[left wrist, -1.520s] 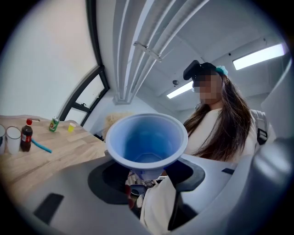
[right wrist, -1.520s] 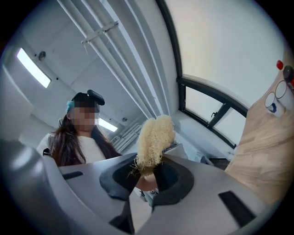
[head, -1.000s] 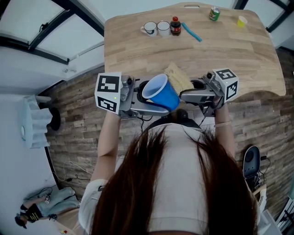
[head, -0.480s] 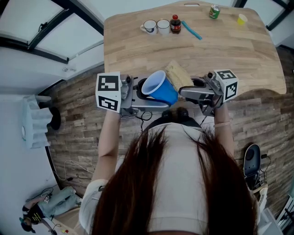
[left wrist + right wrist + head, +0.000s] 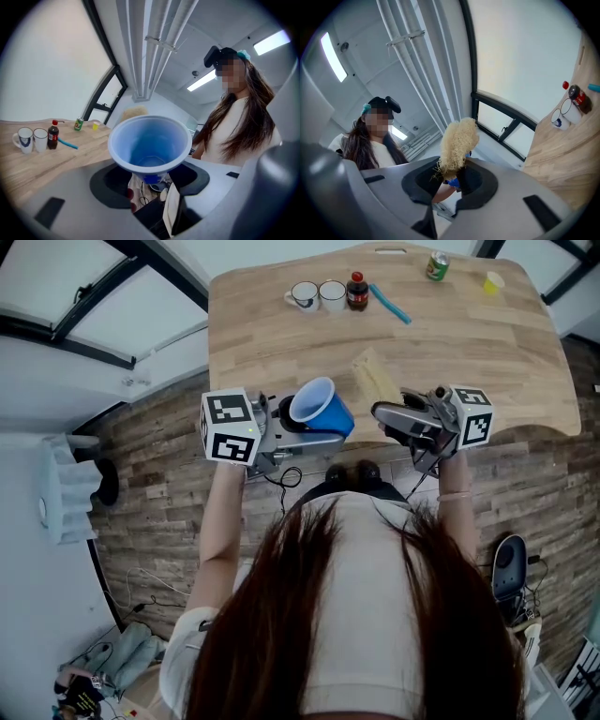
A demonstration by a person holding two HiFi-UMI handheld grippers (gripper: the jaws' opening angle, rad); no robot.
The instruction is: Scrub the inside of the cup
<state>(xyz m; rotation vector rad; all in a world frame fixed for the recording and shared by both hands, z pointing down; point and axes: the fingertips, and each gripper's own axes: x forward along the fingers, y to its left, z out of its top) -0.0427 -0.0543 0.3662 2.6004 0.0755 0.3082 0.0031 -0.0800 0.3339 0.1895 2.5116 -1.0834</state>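
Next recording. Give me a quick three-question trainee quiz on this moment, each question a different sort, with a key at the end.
1. Multiple choice: what are the jaws of the right gripper shut on?
A. a green can
B. a pale fibrous loofah scrubber
C. a dark bottle
2. True or false: the scrubber is now inside the blue plastic cup.
3. Fill in: at the far side of the wooden table stand ___ white mugs.

Key: 1 B; 2 false, since the scrubber is apart from the cup, whose inside is empty; 3 two.
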